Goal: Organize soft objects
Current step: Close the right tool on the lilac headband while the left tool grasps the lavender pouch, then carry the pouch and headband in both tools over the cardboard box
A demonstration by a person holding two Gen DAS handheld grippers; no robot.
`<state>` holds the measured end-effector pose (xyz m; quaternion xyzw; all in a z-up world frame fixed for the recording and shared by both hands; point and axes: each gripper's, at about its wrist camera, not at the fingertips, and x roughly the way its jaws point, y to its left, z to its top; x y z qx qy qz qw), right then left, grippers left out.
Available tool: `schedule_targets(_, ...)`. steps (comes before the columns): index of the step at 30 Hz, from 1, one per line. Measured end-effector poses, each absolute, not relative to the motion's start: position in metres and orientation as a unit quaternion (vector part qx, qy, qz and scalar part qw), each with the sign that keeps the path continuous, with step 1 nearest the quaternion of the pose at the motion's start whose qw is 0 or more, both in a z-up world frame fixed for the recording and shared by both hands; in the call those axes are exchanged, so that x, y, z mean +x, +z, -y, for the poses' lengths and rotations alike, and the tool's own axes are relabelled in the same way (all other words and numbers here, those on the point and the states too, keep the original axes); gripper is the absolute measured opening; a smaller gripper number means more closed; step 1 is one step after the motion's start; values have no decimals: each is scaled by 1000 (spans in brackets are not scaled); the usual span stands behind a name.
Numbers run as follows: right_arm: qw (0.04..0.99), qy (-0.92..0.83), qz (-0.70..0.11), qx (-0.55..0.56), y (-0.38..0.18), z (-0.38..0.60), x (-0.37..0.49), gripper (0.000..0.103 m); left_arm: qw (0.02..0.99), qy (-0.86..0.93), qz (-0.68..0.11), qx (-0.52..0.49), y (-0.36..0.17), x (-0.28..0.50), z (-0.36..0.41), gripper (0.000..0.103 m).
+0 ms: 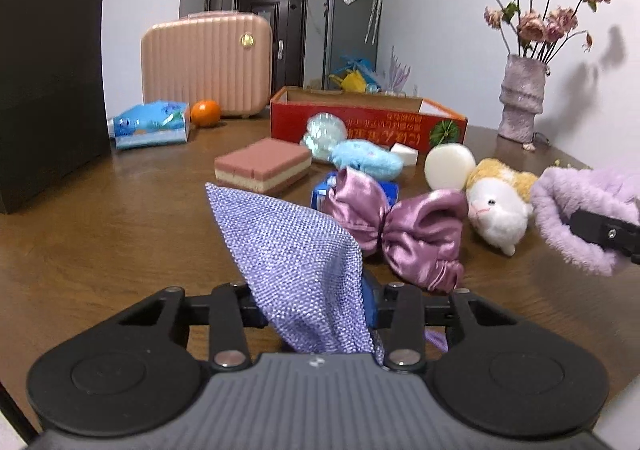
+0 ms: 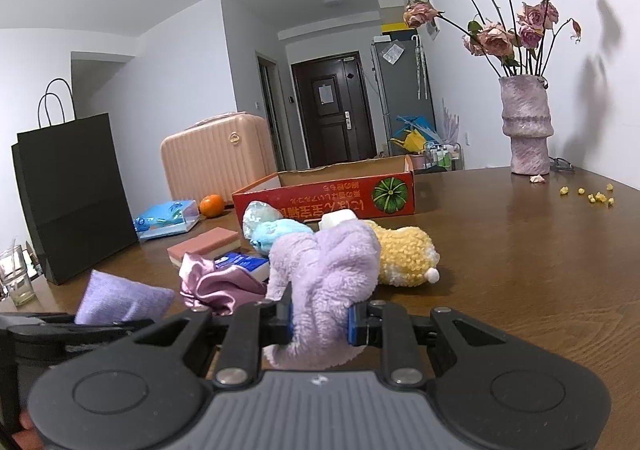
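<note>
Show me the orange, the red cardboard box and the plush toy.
orange (image 1: 205, 112): left wrist view, middle of the fruit.
red cardboard box (image 2: 320, 202): right wrist view, its printed front wall.
plush toy (image 1: 496, 206): left wrist view, its white face.

Black tongs (image 1: 316, 306), seemingly blue-padded.

Both wrist views low over table (image 1: 120, 234), facing red box (image 2: 324, 198) (shared), close.
</note>
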<state>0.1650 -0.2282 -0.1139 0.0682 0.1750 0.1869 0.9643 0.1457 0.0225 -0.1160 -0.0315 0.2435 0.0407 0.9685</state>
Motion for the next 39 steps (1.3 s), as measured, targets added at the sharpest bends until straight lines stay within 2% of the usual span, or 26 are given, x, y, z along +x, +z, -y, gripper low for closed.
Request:
schedule_targets(20, 970, 185, -143, 60, -89, 224, 189, 21, 980, 46, -192, -18, -71, 157, -26, 40)
schedule_targets(39, 972, 186, -133, 53, -65, 214, 251, 21, 980, 56, -187, -25, -43, 215, -39, 40)
